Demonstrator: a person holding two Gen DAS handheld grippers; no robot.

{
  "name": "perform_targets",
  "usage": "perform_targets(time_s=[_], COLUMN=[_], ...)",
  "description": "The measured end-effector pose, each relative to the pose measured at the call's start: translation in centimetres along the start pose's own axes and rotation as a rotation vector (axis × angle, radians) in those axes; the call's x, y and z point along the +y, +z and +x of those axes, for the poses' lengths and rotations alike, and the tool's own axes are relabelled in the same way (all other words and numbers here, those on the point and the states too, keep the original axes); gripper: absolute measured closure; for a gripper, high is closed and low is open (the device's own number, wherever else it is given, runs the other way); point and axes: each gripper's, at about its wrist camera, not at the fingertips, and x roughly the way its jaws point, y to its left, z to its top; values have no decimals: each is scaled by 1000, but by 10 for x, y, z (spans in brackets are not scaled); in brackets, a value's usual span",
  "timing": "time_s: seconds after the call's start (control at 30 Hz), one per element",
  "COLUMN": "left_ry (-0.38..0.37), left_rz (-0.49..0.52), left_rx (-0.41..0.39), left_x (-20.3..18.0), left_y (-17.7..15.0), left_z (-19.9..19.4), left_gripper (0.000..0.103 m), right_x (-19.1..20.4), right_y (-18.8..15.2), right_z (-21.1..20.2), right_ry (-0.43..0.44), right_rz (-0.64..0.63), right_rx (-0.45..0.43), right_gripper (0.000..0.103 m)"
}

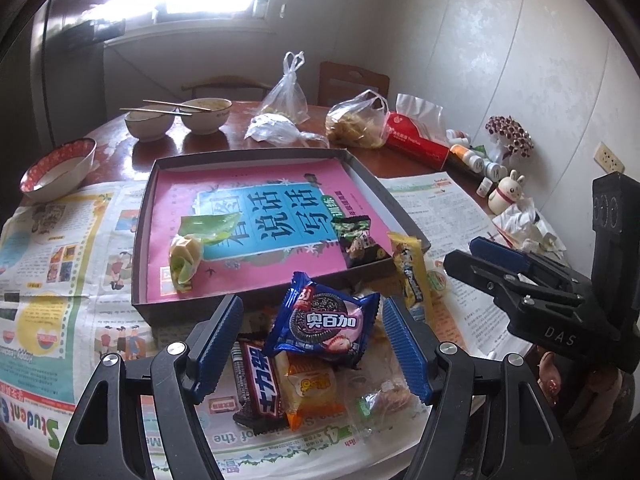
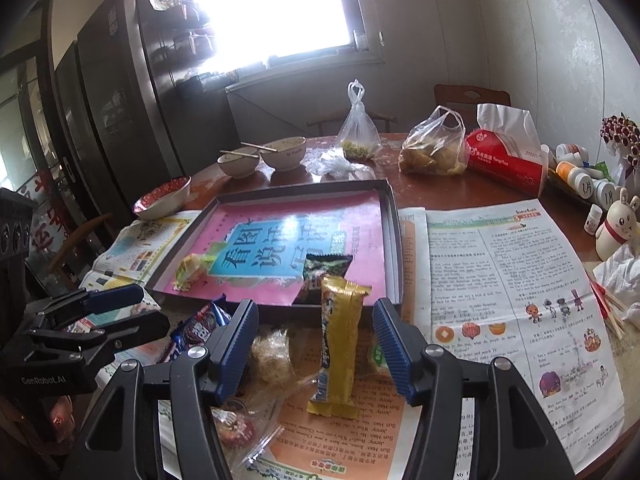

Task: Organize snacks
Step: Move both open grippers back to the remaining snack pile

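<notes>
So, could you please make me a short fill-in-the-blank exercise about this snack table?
1. The two snacks already in the box lie on a ___ book cover.
2. The left gripper hovers over a blue ___ pack.
3. The long bar between the right gripper's fingers has a ___ wrapper.
4. Chopsticks rest across the two ___.

Missing words: pink; cookie; yellow; bowls

Pretty bright window (image 2: pixel 276 8) at the back, totally blown out with daylight. Pale paneled walls (image 2: pixel 500 32) on the right, tall dark cabinet (image 2: pixel 116 92) on the left, and a wooden chair (image 2: pixel 472 96) behind the reddish-brown table (image 2: pixel 440 192).
</notes>
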Motion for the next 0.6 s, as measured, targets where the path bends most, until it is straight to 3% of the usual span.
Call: perform_targets(time_s=[0.6], left_ry=[1], left_rz=[76], left_rx=[62], left_x=[-11], left_y=[-10], left_z=[21], left_gripper=[29], right_x=[-7], right_y=[-15], right_z=[14], right_ry=[1], right_rz=[12], right_rx=[62], right_gripper=[44])
